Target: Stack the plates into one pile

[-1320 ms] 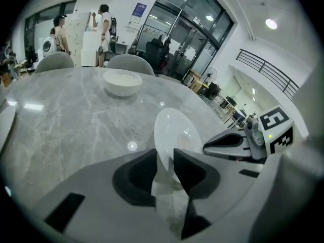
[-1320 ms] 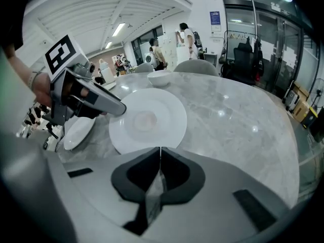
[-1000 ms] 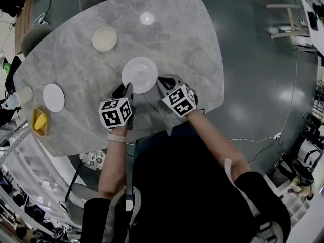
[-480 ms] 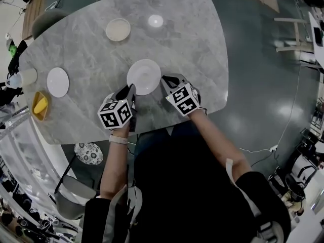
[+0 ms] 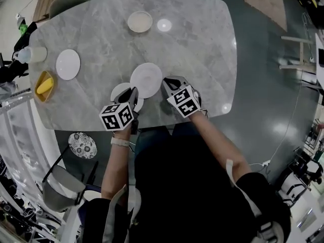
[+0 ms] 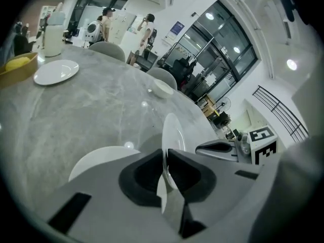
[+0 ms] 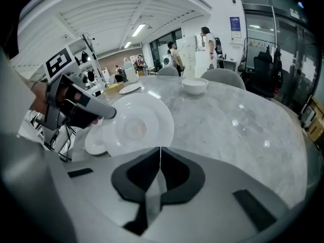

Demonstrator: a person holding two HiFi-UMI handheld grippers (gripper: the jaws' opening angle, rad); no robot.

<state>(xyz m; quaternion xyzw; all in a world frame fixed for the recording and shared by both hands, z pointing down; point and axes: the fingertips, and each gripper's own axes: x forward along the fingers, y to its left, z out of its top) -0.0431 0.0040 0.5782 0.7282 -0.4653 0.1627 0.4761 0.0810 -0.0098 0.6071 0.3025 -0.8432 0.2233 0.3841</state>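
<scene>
A large white plate [image 5: 146, 80] hangs just above the grey marble table [image 5: 202, 49], tilted, gripped at opposite rims. My left gripper [image 5: 132, 96] has just been closing, and its pads now pinch the plate's near-left rim [image 6: 172, 130]. On the right rim, my right gripper [image 5: 167, 85] is shut, with the edge a thin line between its pads [image 7: 160, 153]. A smaller white plate [image 5: 120, 91] lies on the table under my left gripper, partly hidden by the big plate. Another white plate [image 5: 68, 64] lies far left and a beige dish [image 5: 139, 21] at the back.
A yellow bowl [image 5: 44, 85] holding something yellow and a pale cup [image 5: 35, 53] stand at the table's left edge. Grey chairs stand around the table, and people stand far off in the room. The table's near edge runs just under my grippers.
The large plate has come up off the table between both grippers. A smaller plate now shows beneath its left side, where none showed before. The left jaws have closed on the rim.
</scene>
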